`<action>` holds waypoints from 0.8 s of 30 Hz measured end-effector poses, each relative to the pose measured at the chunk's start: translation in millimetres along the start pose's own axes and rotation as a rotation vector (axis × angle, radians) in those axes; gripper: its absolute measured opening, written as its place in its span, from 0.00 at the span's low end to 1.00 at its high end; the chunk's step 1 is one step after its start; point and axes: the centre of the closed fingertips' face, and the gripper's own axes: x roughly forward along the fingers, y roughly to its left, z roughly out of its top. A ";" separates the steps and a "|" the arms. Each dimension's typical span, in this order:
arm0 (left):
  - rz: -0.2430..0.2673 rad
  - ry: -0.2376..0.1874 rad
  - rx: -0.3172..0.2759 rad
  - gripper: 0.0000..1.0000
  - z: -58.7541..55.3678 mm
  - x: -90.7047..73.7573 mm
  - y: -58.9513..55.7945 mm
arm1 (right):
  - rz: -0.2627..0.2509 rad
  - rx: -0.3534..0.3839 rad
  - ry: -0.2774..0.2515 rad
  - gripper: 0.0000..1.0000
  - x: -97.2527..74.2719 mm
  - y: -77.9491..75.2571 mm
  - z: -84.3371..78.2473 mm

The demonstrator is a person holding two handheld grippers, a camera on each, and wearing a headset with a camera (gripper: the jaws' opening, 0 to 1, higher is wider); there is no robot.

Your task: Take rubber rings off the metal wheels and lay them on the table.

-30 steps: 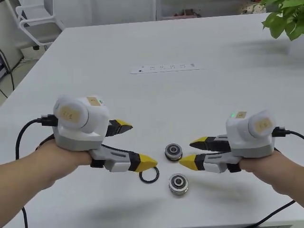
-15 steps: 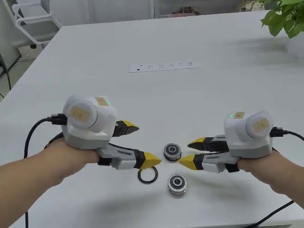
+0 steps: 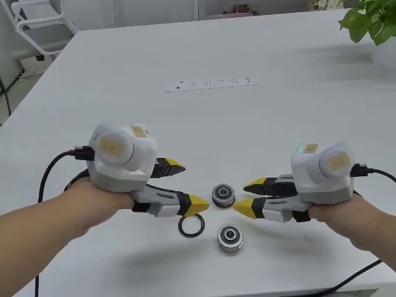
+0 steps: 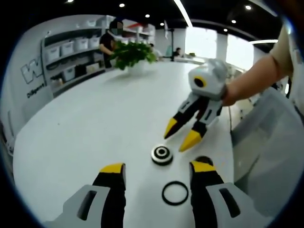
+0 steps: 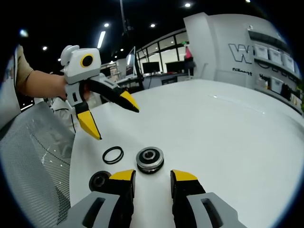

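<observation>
Two small metal wheels lie near the table's front edge, one between the two grippers and one closer to me. A loose black rubber ring lies flat to their left. My left gripper is open, with its lower tip just above the ring. My right gripper is open and points at the farther wheel from the right. In the left gripper view the wheel sits just ahead of the open jaws, and the ring lies between them. In the right gripper view the wheel is straight ahead, with the ring and the second wheel to its left.
The white table stretches far ahead. A flush power strip is set into its middle. A potted plant stands at the far right corner and a white chair at the far left. Cables trail from both grippers.
My left gripper has edged right, closer to the wheels and the ring. The right gripper, both wheels and the ring have stayed put. The head camera has shifted a little.
</observation>
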 end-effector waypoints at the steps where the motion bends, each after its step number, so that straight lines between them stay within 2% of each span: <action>1: 0.001 0.002 0.004 0.54 -0.3 0.6 0.6 | 0.001 0.001 -0.002 0.27 0.1 -0.1 0.1; 24: -0.037 0.025 0.006 0.43 -1.8 16.6 -3.9 | 0.016 0.007 0.001 0.21 6.1 0.2 -2.4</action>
